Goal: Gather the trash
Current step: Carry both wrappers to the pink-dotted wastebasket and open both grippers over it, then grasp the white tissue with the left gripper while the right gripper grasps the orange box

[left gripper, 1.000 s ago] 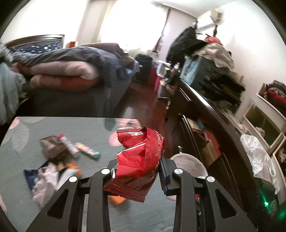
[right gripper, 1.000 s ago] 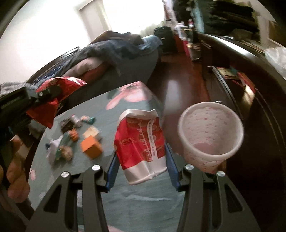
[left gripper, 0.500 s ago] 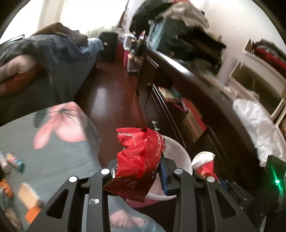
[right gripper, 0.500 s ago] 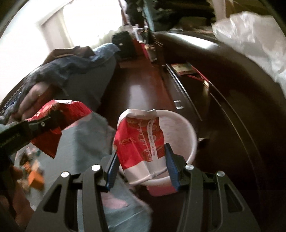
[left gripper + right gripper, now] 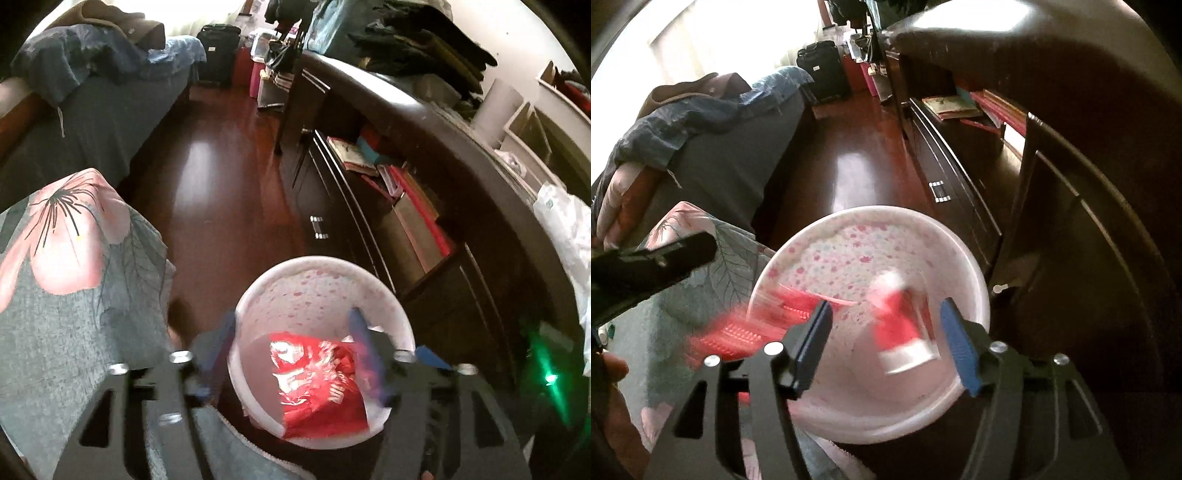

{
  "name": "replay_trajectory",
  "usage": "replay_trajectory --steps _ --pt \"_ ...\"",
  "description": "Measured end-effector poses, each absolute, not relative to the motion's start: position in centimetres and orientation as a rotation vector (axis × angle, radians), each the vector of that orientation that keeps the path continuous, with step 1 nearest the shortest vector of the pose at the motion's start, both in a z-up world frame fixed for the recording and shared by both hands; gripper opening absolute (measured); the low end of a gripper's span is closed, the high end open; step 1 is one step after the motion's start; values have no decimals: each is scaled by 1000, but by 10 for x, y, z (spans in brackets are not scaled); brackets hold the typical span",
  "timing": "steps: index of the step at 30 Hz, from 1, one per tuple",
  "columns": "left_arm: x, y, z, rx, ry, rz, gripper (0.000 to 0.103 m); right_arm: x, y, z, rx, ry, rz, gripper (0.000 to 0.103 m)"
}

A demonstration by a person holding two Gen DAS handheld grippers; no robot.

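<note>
Below us, a round white plastic wastebasket speckled with small pink flowers [image 5: 321, 291] [image 5: 849, 254] stands on the dark red wooden floor [image 5: 221, 184], just beside the corner of the table draped in a grey cloth with a large pink flower print [image 5: 66, 258]. Our left gripper [image 5: 291, 343] hangs over the basket's rim with its blue-padded fingers [image 5: 360, 332] spread wide and nothing between them; they are smeared by motion. Seen through the gap, a crumpled shiny red snack wrapper with white lettering [image 5: 317, 380] shows inside the basket, low against its near wall, its foil creased and catching light. Our right gripper [image 5: 886, 343] is also above the basket, its blue fingers [image 5: 955, 347] parted and empty. In the right wrist view a red packet with a white band along its lower edge [image 5: 901, 325] shows blurred inside the basket, tilted, and we cannot tell whether it touches the bottom. At the basket's left rim in that view there is a streaked red shape [image 5: 753, 325], too blurred to identify with certainty. The black body of the left gripper [image 5: 646, 266] shows at the left edge of that view, over the cloth's corner. A dark wooden cabinet with drawers and books on a shelf [image 5: 369, 192] runs along the floor near the basket.
</note>
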State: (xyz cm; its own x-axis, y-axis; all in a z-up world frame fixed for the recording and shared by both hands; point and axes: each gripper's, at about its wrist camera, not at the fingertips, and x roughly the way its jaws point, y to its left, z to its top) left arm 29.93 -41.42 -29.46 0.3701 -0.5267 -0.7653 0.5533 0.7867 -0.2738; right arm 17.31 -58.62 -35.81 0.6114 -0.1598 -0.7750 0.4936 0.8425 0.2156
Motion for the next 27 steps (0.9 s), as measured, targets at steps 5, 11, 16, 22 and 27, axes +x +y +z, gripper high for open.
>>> replay_trajectory --steps 5,11,16,22,27 --pt "297 -403 -283 8 932 -682 80 169 -581 -353 430 824 -400 72" --pt "291 -377 -265 -43 899 -653 86 156 -566 -334 415 812 -407 80" --pt "274 -349 -245 -53 849 -612 89 147 -542 -314 398 804 -387 85" --pt "254 -316 -219 -12 765 -555 94 136 -510 -284 369 779 -354 90" --pt "238 -274 -203 -5 708 -484 99 129 -475 -263 332 764 -296 95"
